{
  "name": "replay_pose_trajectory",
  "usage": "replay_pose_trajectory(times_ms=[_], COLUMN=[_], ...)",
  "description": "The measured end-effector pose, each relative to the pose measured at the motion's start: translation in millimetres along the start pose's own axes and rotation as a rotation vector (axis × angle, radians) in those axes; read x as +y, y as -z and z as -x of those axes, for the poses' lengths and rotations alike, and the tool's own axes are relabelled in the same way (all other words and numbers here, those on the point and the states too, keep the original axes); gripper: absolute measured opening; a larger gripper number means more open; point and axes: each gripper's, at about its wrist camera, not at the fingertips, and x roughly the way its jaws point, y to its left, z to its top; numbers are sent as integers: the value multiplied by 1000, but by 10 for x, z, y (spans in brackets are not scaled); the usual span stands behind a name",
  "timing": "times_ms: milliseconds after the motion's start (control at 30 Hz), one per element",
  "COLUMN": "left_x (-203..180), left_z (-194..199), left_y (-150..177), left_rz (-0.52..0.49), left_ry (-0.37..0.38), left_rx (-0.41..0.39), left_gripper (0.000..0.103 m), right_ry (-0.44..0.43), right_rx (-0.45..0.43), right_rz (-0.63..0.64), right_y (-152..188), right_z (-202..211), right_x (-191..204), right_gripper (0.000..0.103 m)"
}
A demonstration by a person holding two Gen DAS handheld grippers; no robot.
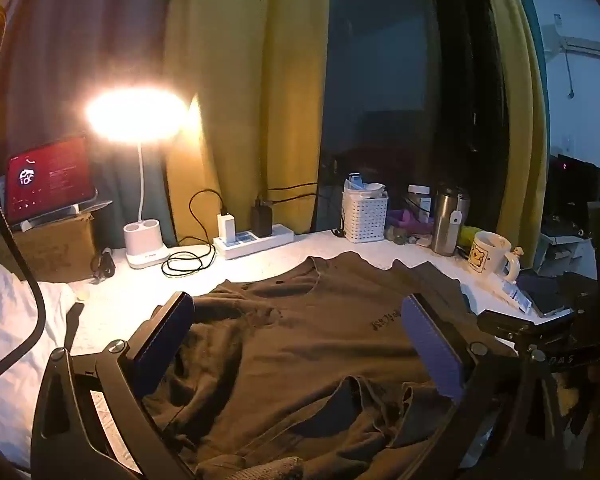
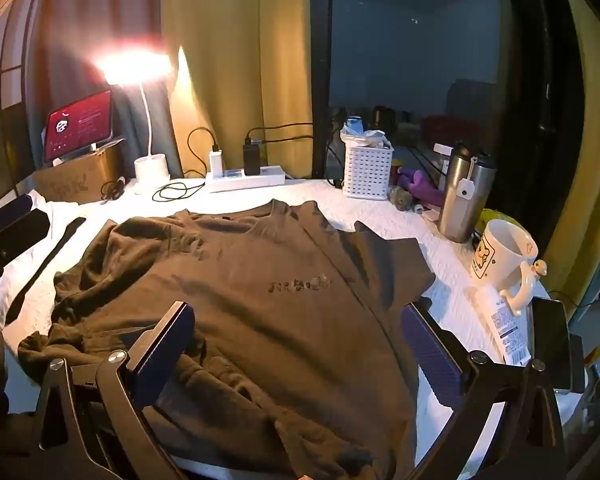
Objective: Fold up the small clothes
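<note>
A brown T-shirt point(image 1: 308, 344) lies face up on the white-covered table, collar toward the far side, small dark print on its chest. It also shows in the right wrist view point(image 2: 260, 292), with its left sleeve and hem rumpled. My left gripper point(image 1: 300, 320) is open and empty, hovering above the shirt's near left part. My right gripper point(image 2: 298, 328) is open and empty above the shirt's near hem. The right gripper's body shows at the right edge of the left wrist view point(image 1: 540, 332).
Along the far edge stand a lit desk lamp point(image 2: 140, 68), a tablet point(image 2: 80, 124) on a cardboard box, a power strip point(image 2: 244, 178) with cables, a white basket point(image 2: 368, 172), a steel tumbler point(image 2: 464, 196), a white mug point(image 2: 504, 256) and a phone point(image 2: 552, 340).
</note>
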Motion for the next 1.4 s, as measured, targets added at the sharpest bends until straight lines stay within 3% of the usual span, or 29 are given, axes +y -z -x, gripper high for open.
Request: replay_pose_trajectory(times_ms=[300, 500, 800, 1400], left_x=[50, 109, 150, 208], left_z=[-55, -74, -157, -126], left_y=[-98, -126, -108, -34], left_rz=[13, 10, 28, 33], left_ry=[-10, -63, -58, -76], left_rx=[7, -5, 30, 16], left_gripper=[102, 102, 102, 102], right_ry=[11, 11, 21, 21], right_rx=[-10, -6, 1, 0], right_rz=[0, -6, -13, -11], right_y=[-3, -18, -58, -68], right_z=[-25, -44, -109, -103], right_x=[-37, -64, -107, -97], right_gripper=[103, 103, 103, 103])
